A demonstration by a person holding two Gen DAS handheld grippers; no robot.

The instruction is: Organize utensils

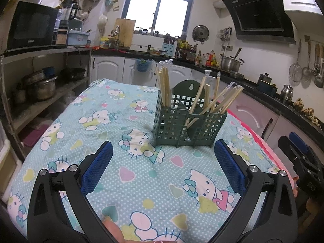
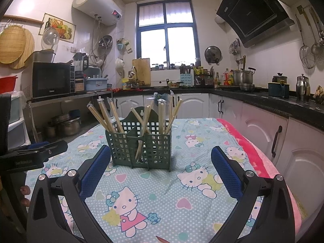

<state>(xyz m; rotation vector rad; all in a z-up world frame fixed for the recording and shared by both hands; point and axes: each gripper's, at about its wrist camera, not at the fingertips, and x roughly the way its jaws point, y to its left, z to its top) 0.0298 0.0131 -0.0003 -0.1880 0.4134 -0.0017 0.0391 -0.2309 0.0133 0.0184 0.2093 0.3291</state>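
A green plastic utensil holder (image 1: 188,121) stands on the table with the cartoon-cat cloth (image 1: 113,121). Several wrapped wooden chopsticks (image 1: 163,85) stand in its compartments, some leaning right. My left gripper (image 1: 163,162) is open and empty, just in front of the holder. In the right wrist view the holder (image 2: 139,145) with chopsticks (image 2: 107,117) stands ahead of my right gripper (image 2: 160,166), which is open and empty. The right gripper also shows at the right edge of the left wrist view (image 1: 299,158), and the left gripper at the left edge of the right wrist view (image 2: 36,154).
A pink blanket (image 2: 249,154) runs along the table's right edge. White cabinets with a black counter (image 2: 283,109) stand to the right. A metal shelf with a microwave (image 1: 30,26) and pots (image 1: 40,87) stands to the left.
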